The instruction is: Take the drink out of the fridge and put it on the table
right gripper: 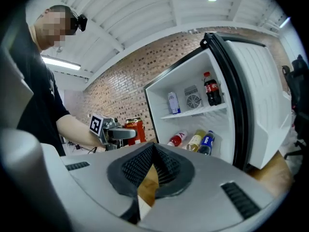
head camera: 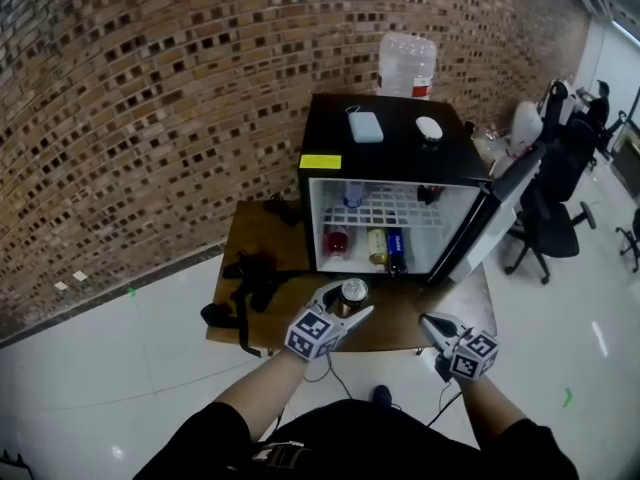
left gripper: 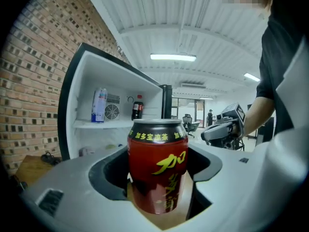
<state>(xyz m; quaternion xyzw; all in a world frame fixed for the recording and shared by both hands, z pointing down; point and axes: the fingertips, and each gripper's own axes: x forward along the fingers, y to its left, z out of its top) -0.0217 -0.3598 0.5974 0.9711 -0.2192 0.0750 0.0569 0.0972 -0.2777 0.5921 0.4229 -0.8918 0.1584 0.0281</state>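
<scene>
A red drink can (head camera: 353, 292) with yellow print stands upright between the jaws of my left gripper (head camera: 349, 305), which is shut on it just in front of the open fridge (head camera: 390, 218). In the left gripper view the can (left gripper: 158, 170) fills the middle, with both pads against its sides. It hangs over the front part of the wooden table (head camera: 260, 238). My right gripper (head camera: 430, 322) is to the right of it, near the table's front edge below the fridge door (head camera: 490, 223). Its pads (right gripper: 145, 161) meet with nothing between them.
The fridge's lower shelf holds red, yellow and blue bottles (head camera: 368, 246); a carton (right gripper: 173, 102) and a cola bottle (right gripper: 210, 89) stand on the upper shelf. Black straps (head camera: 250, 283) lie on the table's left. A water jug (head camera: 406, 64) stands behind; office chairs (head camera: 560, 188) at right.
</scene>
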